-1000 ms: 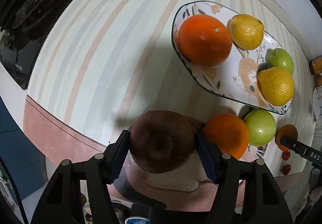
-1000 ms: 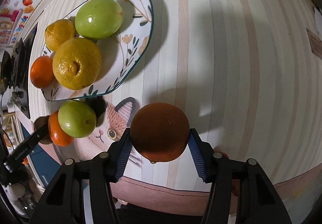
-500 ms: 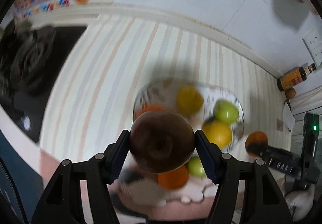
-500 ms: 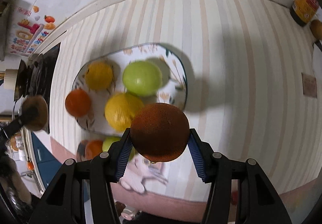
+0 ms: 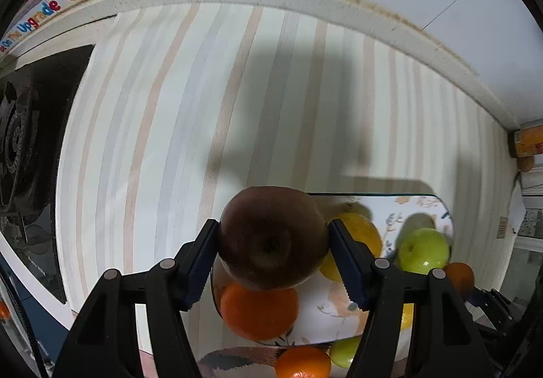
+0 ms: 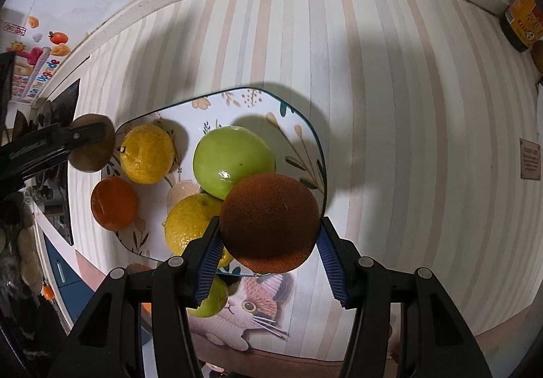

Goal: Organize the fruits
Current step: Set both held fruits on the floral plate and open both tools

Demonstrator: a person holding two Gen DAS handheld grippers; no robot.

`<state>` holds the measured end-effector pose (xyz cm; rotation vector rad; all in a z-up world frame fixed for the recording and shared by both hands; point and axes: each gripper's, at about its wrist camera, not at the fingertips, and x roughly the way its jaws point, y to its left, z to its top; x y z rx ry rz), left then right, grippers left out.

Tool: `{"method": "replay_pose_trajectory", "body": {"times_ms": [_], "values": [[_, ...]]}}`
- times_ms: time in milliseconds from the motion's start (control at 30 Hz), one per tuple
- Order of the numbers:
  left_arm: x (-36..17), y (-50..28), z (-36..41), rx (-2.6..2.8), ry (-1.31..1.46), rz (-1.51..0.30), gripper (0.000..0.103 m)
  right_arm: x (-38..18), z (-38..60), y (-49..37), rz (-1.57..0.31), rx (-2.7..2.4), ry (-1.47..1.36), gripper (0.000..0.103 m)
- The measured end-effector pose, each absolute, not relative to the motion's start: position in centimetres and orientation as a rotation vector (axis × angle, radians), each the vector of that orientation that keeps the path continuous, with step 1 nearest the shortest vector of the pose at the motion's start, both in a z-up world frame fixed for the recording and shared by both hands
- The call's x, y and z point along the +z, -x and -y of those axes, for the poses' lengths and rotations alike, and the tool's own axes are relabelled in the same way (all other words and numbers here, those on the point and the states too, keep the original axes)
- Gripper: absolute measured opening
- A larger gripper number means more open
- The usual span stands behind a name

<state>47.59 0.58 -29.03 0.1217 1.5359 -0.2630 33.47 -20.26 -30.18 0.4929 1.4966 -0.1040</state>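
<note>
Both hands are mid-carry, each bringing a fruit to the plate (image 6: 305, 127) on the striped worktop (image 6: 390, 106). The left hand-held gripper (image 5: 273, 242) is clenched around a dark red apple (image 5: 271, 239), its blue pads pressed on either side, and hangs above the plate's left edge. The right hand-held gripper (image 6: 268, 242) grasps a brownish orange (image 6: 269, 222) the same way, poised over the plate's near right rim.

On the plate lie a green apple (image 6: 234, 159), two yellow lemons (image 6: 147, 154) (image 6: 188, 222) and a smaller orange (image 6: 113, 203). Another green apple (image 6: 213, 300) and an orange (image 5: 302, 362) sit off the plate on the cat-printed mat (image 6: 251, 310), just beside its near edge.

The step in hand looks like placement of the two held fruits. The plate is already crowded, so each needs a bare patch: the open floral area at the far right side seems the best room for the brownish orange, while the dark red apple needs a gap near the far left corner. Lowering gently before releasing matters, since a round fruit set against others may roll off the shallow rim
</note>
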Motion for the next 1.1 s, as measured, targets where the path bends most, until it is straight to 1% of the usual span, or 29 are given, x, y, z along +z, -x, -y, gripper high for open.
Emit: {"method": "replay_pose_trajectory", "body": {"times_ms": [200,333,367,400,467,500,600,633,667,933,1100], "values": [[-30.1,-47.2,-0.3,-0.263,-0.143,-1.573,0.064,-30.9,20.3,-33.8,-1.517,-0.101,-0.503,0.058],[-29.9,-47.0,-0.5,-0.260,-0.112,-1.570,0.064,-31.5,20.9,-33.6,-1.528,-0.103,-0.558,0.058],[-29.7,-47.0,-0.6,-0.262,-0.101,-1.565,0.066,-31.6,21.1,-33.5,-1.529,-0.106,-0.573,0.061],[-29.3,-46.9,-0.8,-0.264,-0.091,-1.558,0.069,-31.7,21.3,-33.5,-1.528,-0.106,-0.589,0.065],[-28.6,-46.7,-0.9,-0.270,-0.084,-1.536,0.089,-31.7,21.6,-33.4,-1.523,-0.098,-0.609,0.075],[-28.2,-46.8,-1.2,-0.272,-0.085,-1.526,0.091,-31.6,21.7,-33.4,-1.521,-0.096,-0.613,0.077],[-27.2,-46.3,-1.7,-0.270,-0.085,-1.507,0.091,-31.2,21.8,-33.2,-1.512,-0.101,-0.612,0.086],[-26.9,-46.0,-1.8,-0.267,-0.084,-1.503,0.091,-31.0,21.8,-33.1,-1.510,-0.100,-0.611,0.091],[-26.7,-45.7,-2.0,-0.265,-0.081,-1.498,0.091,-30.7,21.7,-33.1,-1.508,-0.101,-0.605,0.092],[-23.0,-40.9,-3.0,-0.197,-0.126,-1.358,0.091,-27.4,19.6,-31.7,-1.454,-0.123,-0.413,0.093],[-21.7,-37.5,-3.0,-0.172,-0.153,-1.286,0.091,-25.3,18.7,-29.8,-1.410,-0.123,-0.339,0.093]]}}
